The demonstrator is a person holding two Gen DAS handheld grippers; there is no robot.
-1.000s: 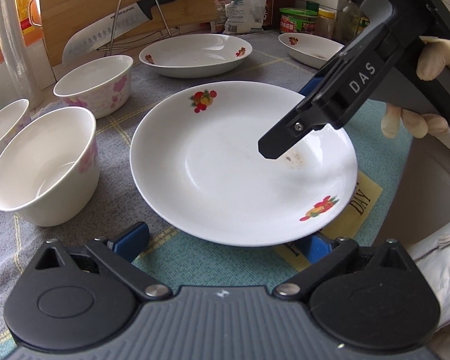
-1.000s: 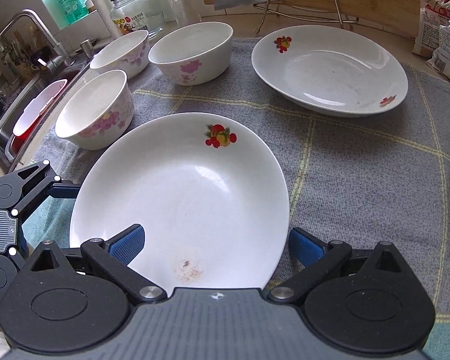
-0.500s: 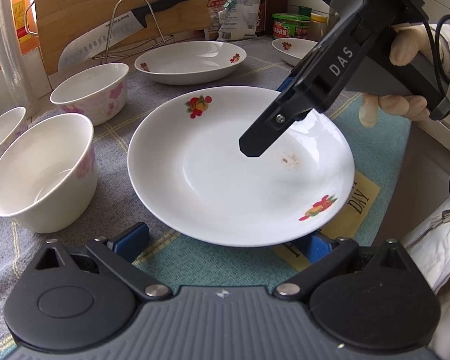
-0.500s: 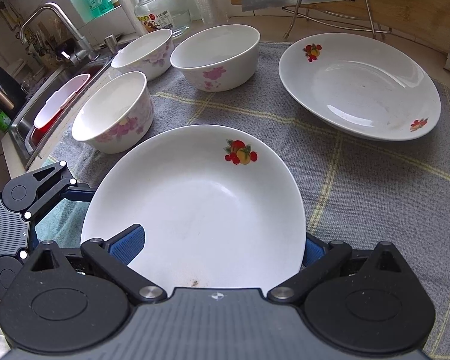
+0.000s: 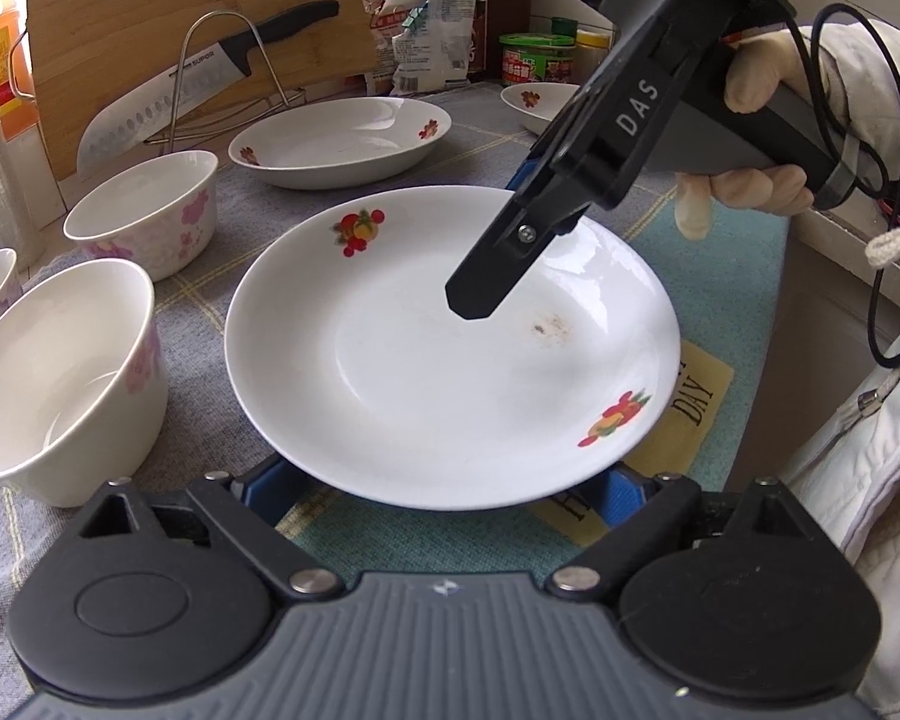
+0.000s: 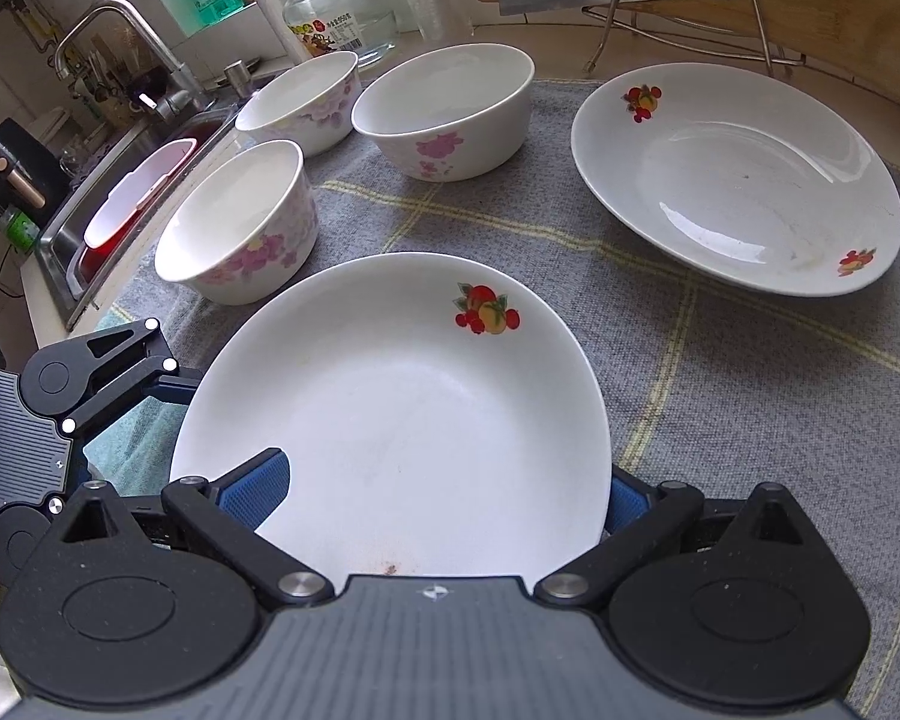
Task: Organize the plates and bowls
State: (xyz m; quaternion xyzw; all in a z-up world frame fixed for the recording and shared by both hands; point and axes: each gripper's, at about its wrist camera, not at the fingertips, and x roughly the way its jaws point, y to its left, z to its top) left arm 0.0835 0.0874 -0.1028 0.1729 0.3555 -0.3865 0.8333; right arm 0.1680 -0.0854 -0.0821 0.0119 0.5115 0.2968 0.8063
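A white plate with fruit prints point(image 5: 450, 372) point(image 6: 402, 420) is lifted a little off the grey cloth. My right gripper point(image 6: 444, 492) holds its rim, one finger over and one under, and shows in the left wrist view point(image 5: 510, 252). My left gripper point(image 5: 444, 492) is open under the plate's near edge, with the blue pads point(image 5: 270, 480) wide apart. A second plate point(image 5: 342, 141) point(image 6: 738, 180) lies further back, a third point(image 5: 540, 105) at the far right. Three flowered bowls point(image 6: 240, 228) point(image 6: 444, 108) point(image 6: 300, 102) stand on the left.
A knife on a wire rack point(image 5: 204, 90) leans against a wooden board point(image 5: 180, 18) at the back. Jars and packets point(image 5: 534, 57) stand behind the plates. A sink with a tap point(image 6: 132, 180) lies left of the bowls. The counter edge point(image 5: 750, 360) runs along the right.
The front plate has risen off the cloth in my right gripper. Its near rim now sits over my left gripper's pads. The right gripper has slid further onto the plate.
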